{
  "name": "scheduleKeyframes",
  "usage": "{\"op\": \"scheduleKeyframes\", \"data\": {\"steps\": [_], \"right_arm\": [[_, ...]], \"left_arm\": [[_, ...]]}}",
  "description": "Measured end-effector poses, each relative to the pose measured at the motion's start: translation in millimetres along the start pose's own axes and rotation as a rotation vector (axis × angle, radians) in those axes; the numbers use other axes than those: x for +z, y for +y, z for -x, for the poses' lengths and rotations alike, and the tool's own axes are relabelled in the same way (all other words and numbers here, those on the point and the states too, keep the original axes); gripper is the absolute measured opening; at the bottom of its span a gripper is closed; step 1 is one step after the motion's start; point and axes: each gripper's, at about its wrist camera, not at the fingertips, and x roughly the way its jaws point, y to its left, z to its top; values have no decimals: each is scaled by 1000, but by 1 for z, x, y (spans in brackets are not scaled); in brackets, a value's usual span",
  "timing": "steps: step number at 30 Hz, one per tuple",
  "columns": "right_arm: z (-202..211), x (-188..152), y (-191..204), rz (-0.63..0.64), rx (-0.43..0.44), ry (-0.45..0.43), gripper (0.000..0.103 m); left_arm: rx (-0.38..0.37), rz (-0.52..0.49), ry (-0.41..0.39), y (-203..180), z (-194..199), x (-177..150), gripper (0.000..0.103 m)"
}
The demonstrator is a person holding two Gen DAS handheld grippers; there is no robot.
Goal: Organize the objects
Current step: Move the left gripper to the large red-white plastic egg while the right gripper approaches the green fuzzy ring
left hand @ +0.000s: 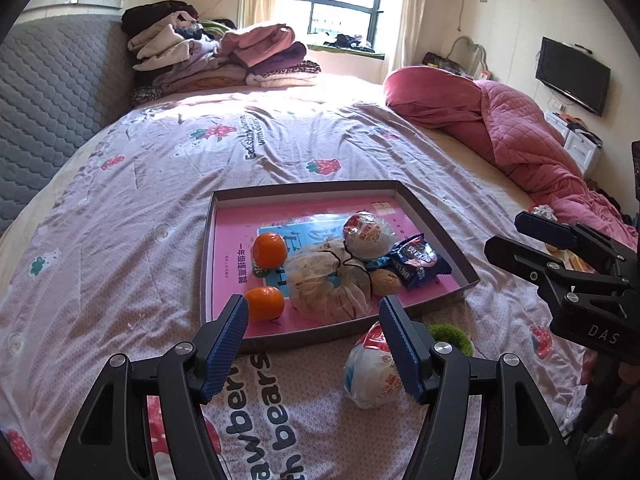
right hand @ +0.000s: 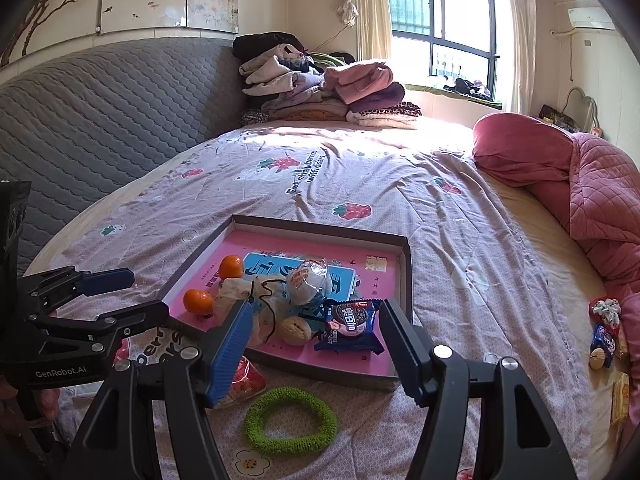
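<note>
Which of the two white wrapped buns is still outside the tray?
The white wrapped bun on the bedspread by the left gripper; the other bun lies inside the tray.

Item count: two oranges [left hand: 269, 249] [left hand: 265, 303]; two white wrapped buns, one in the tray [left hand: 367, 235], one on the bed [left hand: 370, 376]; one tray [left hand: 304, 191]; one green ring [right hand: 291, 420]; one walnut [right hand: 293, 330].

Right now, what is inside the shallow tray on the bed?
Inside the tray: two oranges, a wrapped white bun, a blue snack packet, a clear bag and a walnut. They cover much of its pink printed base.
</note>
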Motion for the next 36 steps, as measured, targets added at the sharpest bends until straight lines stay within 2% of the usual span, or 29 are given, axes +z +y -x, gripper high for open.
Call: {"op": "scheduleKeyframes", "data": {"steps": [36], "right_arm": [[-12, -34, 0, -12, -9, 104, 65]], "left_arm": [[-49, -57, 118, -22, -26, -31, 69]]}}
